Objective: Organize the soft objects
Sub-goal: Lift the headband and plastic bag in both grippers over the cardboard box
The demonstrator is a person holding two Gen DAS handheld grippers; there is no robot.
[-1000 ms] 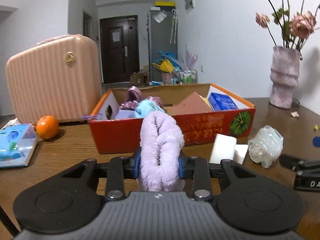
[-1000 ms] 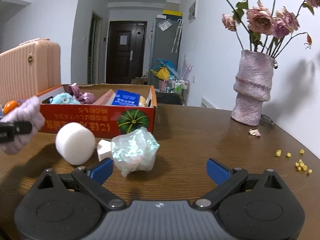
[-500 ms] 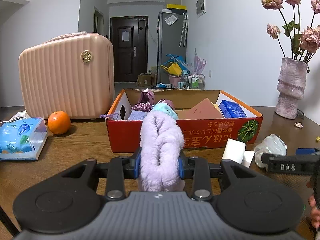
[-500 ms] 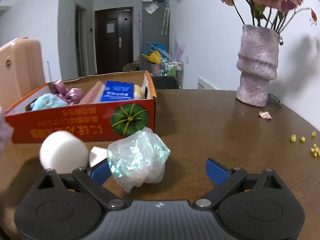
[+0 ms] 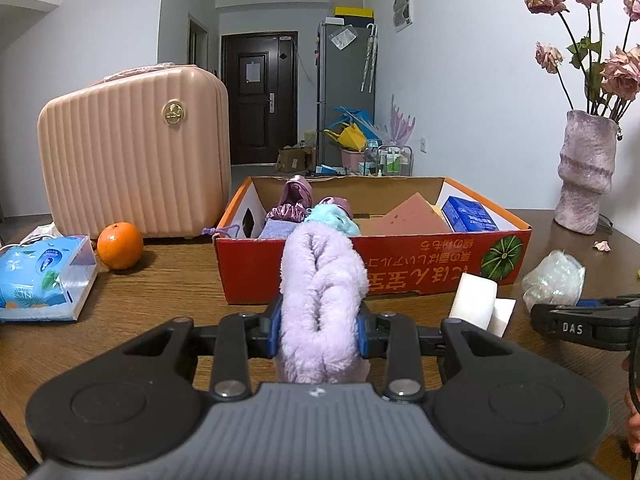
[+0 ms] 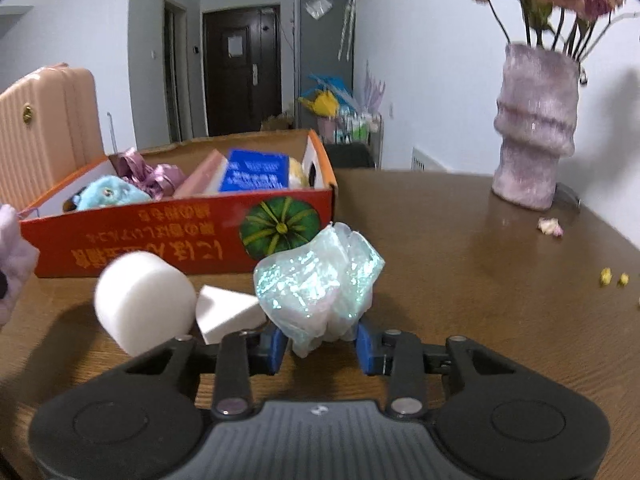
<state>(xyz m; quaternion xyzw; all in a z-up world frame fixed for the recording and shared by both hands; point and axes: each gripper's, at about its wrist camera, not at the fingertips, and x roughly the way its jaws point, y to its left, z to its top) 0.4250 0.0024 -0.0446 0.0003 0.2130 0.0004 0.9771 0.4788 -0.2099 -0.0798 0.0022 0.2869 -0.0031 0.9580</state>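
My left gripper [image 5: 320, 330] is shut on a fluffy lilac plush piece [image 5: 322, 280], held just in front of the red cardboard box [image 5: 400, 266]. The box holds a turquoise plush, purple satin cloth, a pink sponge and a blue packet. My right gripper [image 6: 322, 344] is closing, and its blue pads press the lower part of a crumpled iridescent plastic bag [image 6: 316, 284] on the table. It also shows in the left wrist view as the right gripper [image 5: 580, 322] below the bag [image 5: 554, 280]. A white foam cylinder [image 6: 142, 300] and a white foam wedge [image 6: 228, 312] lie left of the bag.
A pink ribbed suitcase [image 5: 132, 160], an orange [image 5: 120, 245] and a blue tissue pack [image 5: 40, 276] sit left of the box. A lilac vase [image 6: 536, 128] with dried roses stands at the far right. Yellow crumbs [image 6: 612, 278] dot the wooden table there.
The right gripper has moved up to the iridescent bag and its jaws have gone from wide apart to pressing it. The left gripper still holds the lilac plush.
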